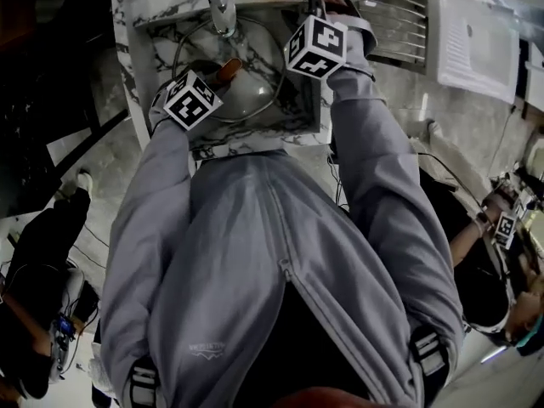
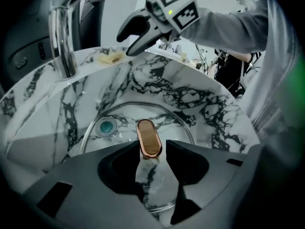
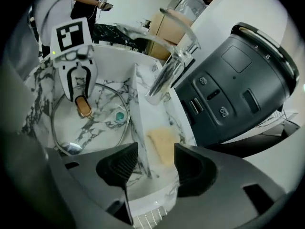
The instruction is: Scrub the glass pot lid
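One marble sink (image 1: 136,24) holds everything — the glass lid (image 2: 167,128) lies in its basin, rigid, likely slippery and breakable against stone, so we'd take it by the copper-toned handle (image 2: 148,132), never the rim. Our left gripper (image 2: 152,141) straddles that handle's near end; whether it pinches we cannot tell. Our right gripper (image 3: 156,143) gapes empty above the sponge (image 3: 160,149). No readable writing — only square markers (image 1: 316,45)
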